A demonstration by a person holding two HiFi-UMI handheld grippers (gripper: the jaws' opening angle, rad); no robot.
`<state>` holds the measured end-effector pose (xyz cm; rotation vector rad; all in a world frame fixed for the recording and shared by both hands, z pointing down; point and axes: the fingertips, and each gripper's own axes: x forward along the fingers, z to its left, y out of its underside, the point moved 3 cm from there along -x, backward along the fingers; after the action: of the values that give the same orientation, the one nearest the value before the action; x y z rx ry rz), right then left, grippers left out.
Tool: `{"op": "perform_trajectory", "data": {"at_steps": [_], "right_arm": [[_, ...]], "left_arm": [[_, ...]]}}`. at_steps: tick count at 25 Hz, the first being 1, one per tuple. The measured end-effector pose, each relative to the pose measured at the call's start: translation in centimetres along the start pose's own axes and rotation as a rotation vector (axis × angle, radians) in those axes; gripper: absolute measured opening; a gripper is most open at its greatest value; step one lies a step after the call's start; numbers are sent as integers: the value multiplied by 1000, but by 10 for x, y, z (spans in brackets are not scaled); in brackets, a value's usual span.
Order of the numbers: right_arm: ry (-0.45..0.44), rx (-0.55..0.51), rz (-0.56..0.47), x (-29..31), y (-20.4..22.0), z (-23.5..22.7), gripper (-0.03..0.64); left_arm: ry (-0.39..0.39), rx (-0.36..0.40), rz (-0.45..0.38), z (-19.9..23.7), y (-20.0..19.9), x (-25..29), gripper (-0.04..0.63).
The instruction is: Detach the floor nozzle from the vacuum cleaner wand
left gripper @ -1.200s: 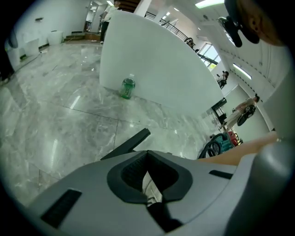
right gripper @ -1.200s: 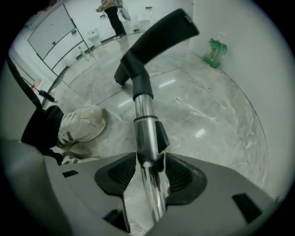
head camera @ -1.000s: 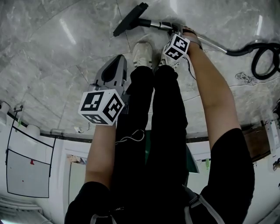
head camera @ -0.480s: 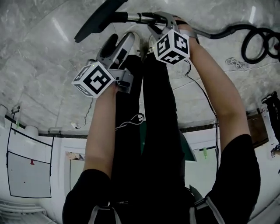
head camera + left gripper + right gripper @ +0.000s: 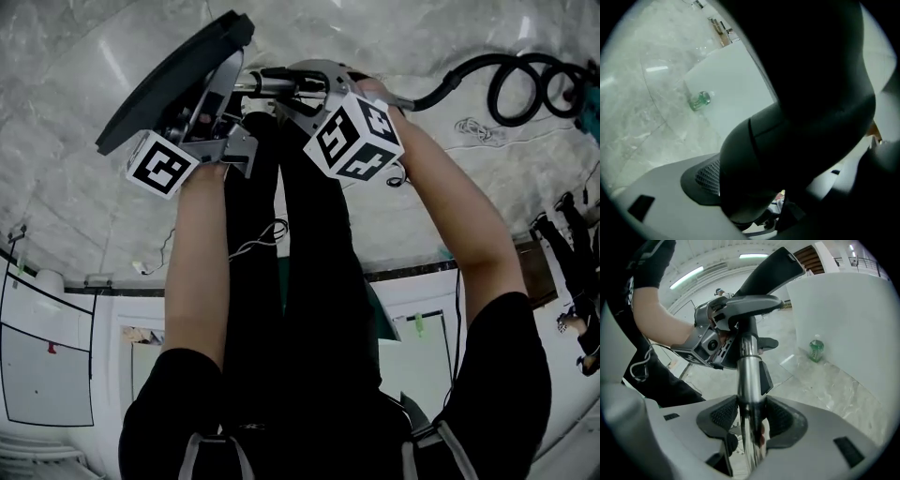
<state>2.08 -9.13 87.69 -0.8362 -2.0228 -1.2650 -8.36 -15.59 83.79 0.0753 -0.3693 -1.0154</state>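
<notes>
The black floor nozzle (image 5: 159, 89) hangs lifted off the floor, still joined to the shiny metal wand (image 5: 272, 84). My right gripper (image 5: 309, 80) is shut on the wand (image 5: 749, 380), whose tube runs up between both pads of the right gripper (image 5: 751, 420). My left gripper (image 5: 217, 86) reaches in at the nozzle's neck. Its jaws are opening, and the dark neck (image 5: 787, 140) fills the space between them, lying close against the lower pad (image 5: 705, 180). The far jaw is hidden behind the neck. From the right gripper view the nozzle (image 5: 773, 268) tops the wand, with the left gripper (image 5: 708, 345) beside it.
A black hose (image 5: 506, 75) coils on the marble floor at the upper right. A green bottle (image 5: 815, 350) stands at the foot of a white wall (image 5: 843, 315). The person's black-clad legs (image 5: 309, 281) fill the middle of the head view.
Both hands have risen, and the wand and nozzle came up off the floor with the right gripper. The left gripper moved from beside the leg to the nozzle's neck and opened.
</notes>
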Motion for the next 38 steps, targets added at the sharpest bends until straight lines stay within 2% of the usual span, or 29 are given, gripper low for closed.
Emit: {"op": "perform_trajectory", "data": {"at_steps": [2,4,5,7,10,12,14,15,17,20,23,24,25,26,27,29,30,32,33,34,35,36,38], "right_arm": [[-46,27,4,-5,-4,-1,190],[-110,28,3,-10,-6,-1,190],[-141,19,-4,-11,-7,0,190],[-170,-7,-37,-12,-13,0,190],[-167,-29,-102,-12,-19,-2,190],[-156,-62,-54,-1,-14,-2,190],[-128,-137,13,15,-12,7,189],[-113,-149,2,19,-16,11,181],[-105,-107,-26,19,-21,15,146],[-23,-95,-20,20,-19,13,67],[125,-73,-13,23,-23,9,52],[142,-57,-13,24,-26,9,52],[116,-40,-15,24,-29,15,51],[37,-25,-19,21,-32,25,51],[-79,-15,-26,15,-36,39,51],[-345,-3,-35,-3,-45,64,52],[-485,9,-32,-15,-50,74,52],[-775,72,-9,-40,-57,96,52],[-880,114,3,-49,-59,104,52],[-921,149,14,-54,-62,109,52],[-884,170,26,-52,-64,108,52],[-785,178,40,-44,-67,104,51],[-502,182,64,-23,-74,94,51]], "left_arm": [[33,28,0,-11,-3,5,321],[-16,133,10,-16,-2,6,143],[-39,171,12,-17,-2,5,114],[-58,195,-2,-20,-6,1,109],[-51,224,-14,-28,-12,3,109],[-37,257,-2,-37,-13,7,109],[-25,306,24,-54,-14,5,109],[-22,326,31,-62,-16,3,109],[-23,341,33,-69,-15,0,109],[-69,290,18,-62,-11,-2,107],[-181,202,-22,-50,-21,-3,107],[-190,200,-24,-50,-25,-4,107],[-165,217,-11,-55,-26,-4,105],[-114,253,19,-63,-25,-7,99],[-55,298,57,-76,-24,-10,97],[79,372,111,-104,-24,-17,97],[154,384,119,-117,-26,-20,96],[257,328,106,-133,-29,-27,91],[255,273,84,-134,-30,-30,88],[213,215,55,-130,-33,-32,83],[141,164,21,-122,-37,-33,81],[56,123,-12,-111,-44,-34,81],[-106,84,-67,-90,-59,-38,76]]}}
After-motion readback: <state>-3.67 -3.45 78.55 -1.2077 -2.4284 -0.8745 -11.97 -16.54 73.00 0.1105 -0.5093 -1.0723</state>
